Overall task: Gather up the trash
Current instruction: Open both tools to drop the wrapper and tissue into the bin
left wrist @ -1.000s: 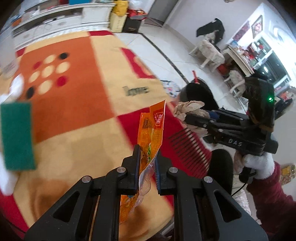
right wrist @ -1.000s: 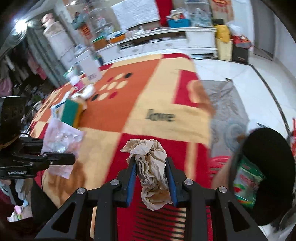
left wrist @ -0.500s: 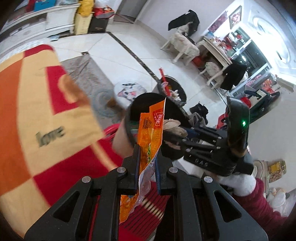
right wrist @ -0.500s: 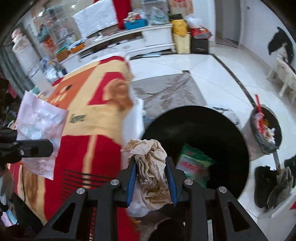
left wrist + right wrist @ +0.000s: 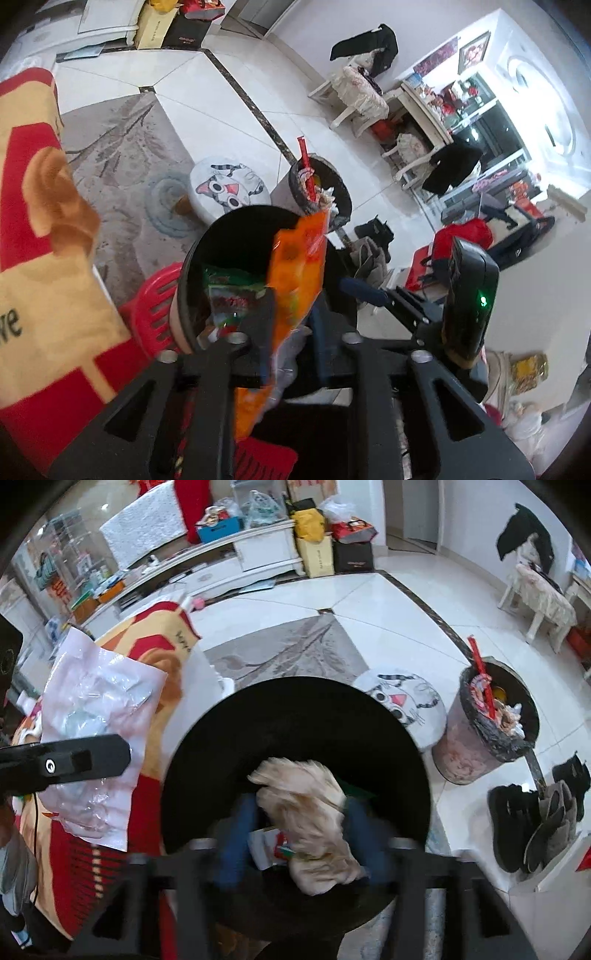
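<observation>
Left claw (image 5: 290,334) is seen over the mouth of a black bin (image 5: 192,266). Its jaws are opening. An orange snack wrapper (image 5: 295,273) stands between them, blurred, its upper end reaching above the bin's far rim; the pads appear to have parted from it, with a gap seen on the right side. A green and red packet (image 5: 231,291) is seen lying inside the bin.

Right claw (image 5: 295,834) is pointed down into the same bin (image 5: 207,731). Its jaws are opening too and stand fairly wide. A crumpled beige paper towel (image 5: 314,812) is seen between the blue pads (image 5: 236,834), blurred, leaning toward the right-hand pad; whether it is touched there cannot be told. Below it, a white and red scrap (image 5: 273,845) is seen on the bin's floor.

In the right wrist view the left claw's finger is seen at the left edge, with the wrapper's clear, pale back face (image 5: 96,734) spread against it.

The bin is placed just beside a desk covered with a red, orange and cream cloth (image 5: 40,280). A red plastic stool (image 5: 151,306) is seen between cloth and bin. On the floor beyond are noted a round cat-face cushion (image 5: 227,186) and a second, full waste bin (image 5: 491,723) with a red stick upright in it. Dark shoes (image 5: 528,819) are lined up near that second bin.
</observation>
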